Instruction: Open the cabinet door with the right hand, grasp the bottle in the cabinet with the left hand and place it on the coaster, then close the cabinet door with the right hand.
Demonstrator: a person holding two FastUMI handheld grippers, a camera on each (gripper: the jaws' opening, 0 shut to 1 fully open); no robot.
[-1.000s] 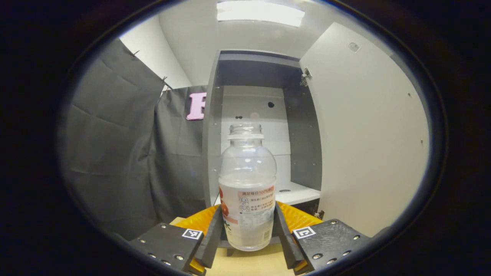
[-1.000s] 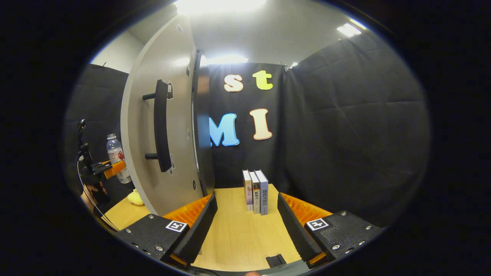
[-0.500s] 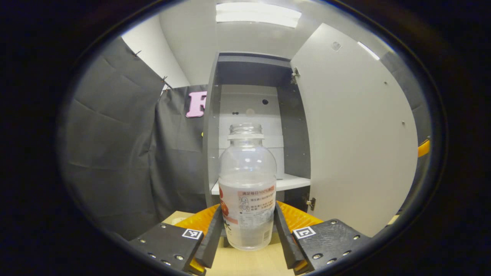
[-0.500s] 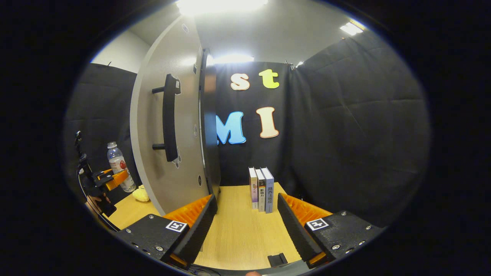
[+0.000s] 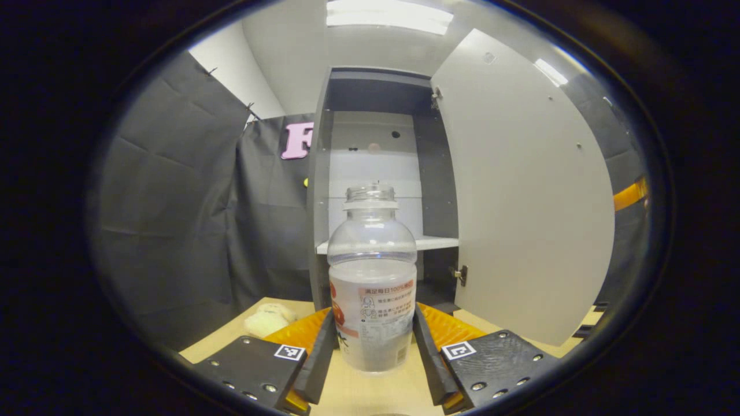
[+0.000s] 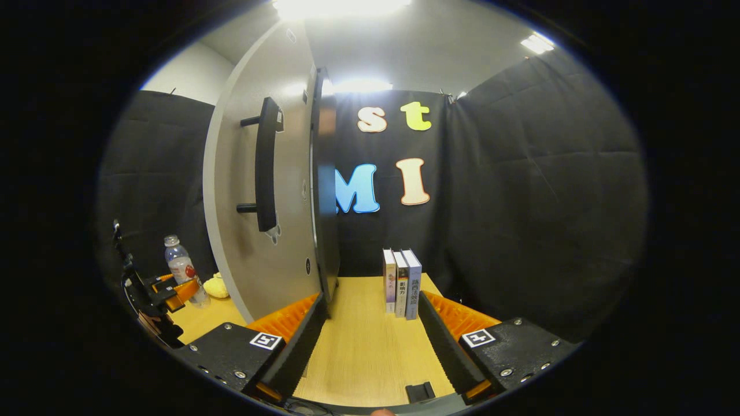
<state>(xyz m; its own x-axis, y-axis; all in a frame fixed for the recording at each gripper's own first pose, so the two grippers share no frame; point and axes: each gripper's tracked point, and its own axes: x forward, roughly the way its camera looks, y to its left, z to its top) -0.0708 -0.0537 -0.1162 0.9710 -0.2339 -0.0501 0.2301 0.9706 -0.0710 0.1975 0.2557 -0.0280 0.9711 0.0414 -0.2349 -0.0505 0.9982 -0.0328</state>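
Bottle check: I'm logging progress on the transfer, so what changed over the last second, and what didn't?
The left gripper carried the bottle back from the cabinet and lower toward the table; a yellow object has come into the left gripper view. The fingers stayed clamped on the bottle. The cabinet door stayed open, and the right gripper stayed open and empty near the books.

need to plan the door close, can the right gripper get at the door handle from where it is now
Probably yes. In the right gripper view the right gripper is open and empty, and the cabinet door stands open to its left with the handle facing it. Nothing sits between them; the books stand off to the side.
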